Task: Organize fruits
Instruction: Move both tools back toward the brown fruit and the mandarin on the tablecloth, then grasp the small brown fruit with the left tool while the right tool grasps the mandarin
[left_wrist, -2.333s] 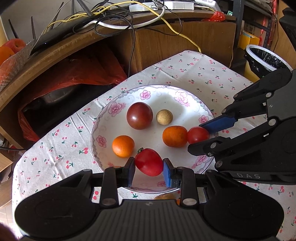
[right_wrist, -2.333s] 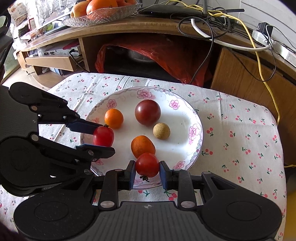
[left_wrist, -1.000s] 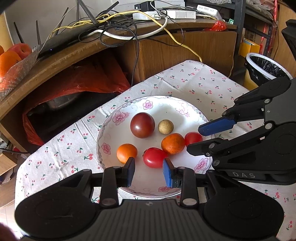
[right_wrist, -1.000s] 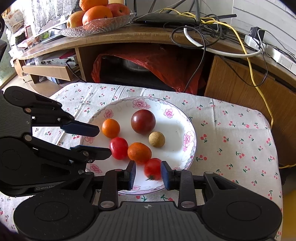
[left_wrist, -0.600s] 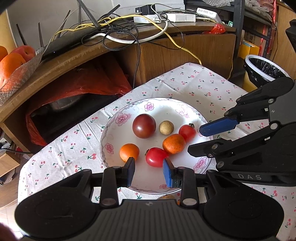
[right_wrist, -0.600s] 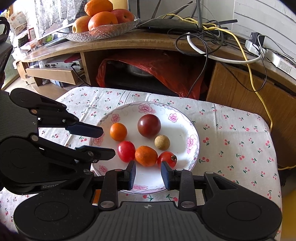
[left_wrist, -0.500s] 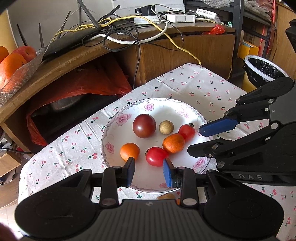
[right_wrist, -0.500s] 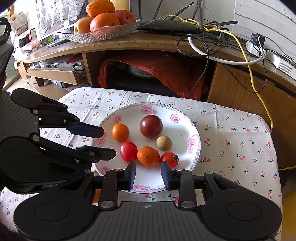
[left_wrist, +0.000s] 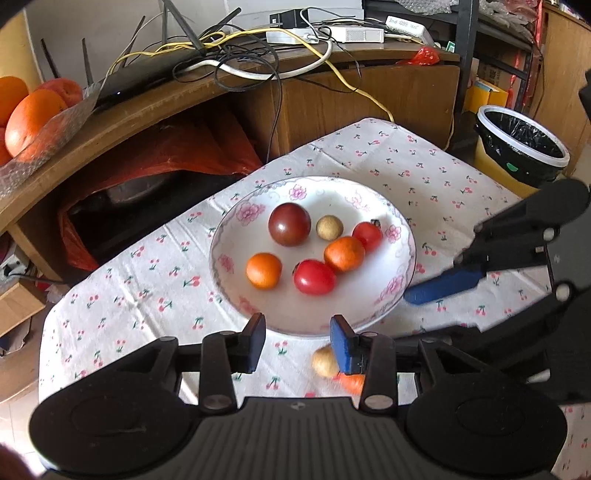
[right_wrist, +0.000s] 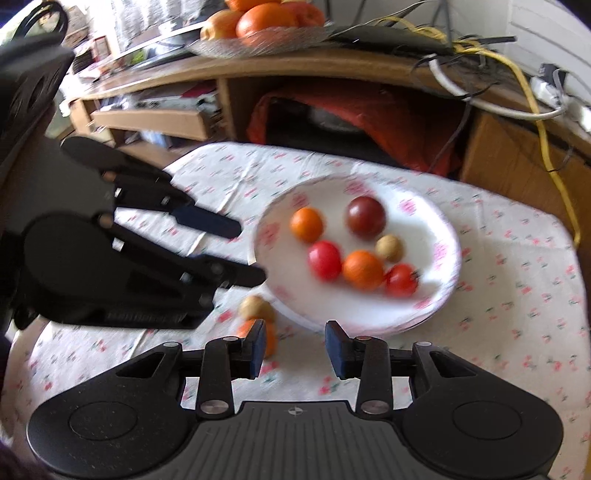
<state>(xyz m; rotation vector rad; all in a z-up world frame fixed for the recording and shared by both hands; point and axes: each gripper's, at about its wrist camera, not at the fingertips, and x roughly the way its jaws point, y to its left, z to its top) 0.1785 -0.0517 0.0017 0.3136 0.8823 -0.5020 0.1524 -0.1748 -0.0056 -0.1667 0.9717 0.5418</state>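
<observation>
1. White, flower-rimmed plate (left_wrist: 400, 236) sits on the cherry-print cloth of the desk (left_wrist: 122, 295) with six fruits in it: a dark plum-coloured one (left_wrist: 289, 224), a small tan ball (left_wrist: 329, 228), two oranges and two red tomatoes (left_wrist: 314, 277).
2. Both my tools are empty. The left gripper (left_wrist: 297, 338) has its fingers spread wide with nothing between them; the right gripper (right_wrist: 295, 349) is likewise wide open and holds nothing.
3. Two fruits lie off the plate on the cloth just beside its near rim: a tan one (right_wrist: 255, 307) and a small orange one (right_wrist: 269, 338), touching each other.
4. I judge the step in hand to be the turn to these two leftovers.
5. Next I would need to lower a gripper over one stray, straddle it squarely, and close gently, since round fruit rolls.
</observation>
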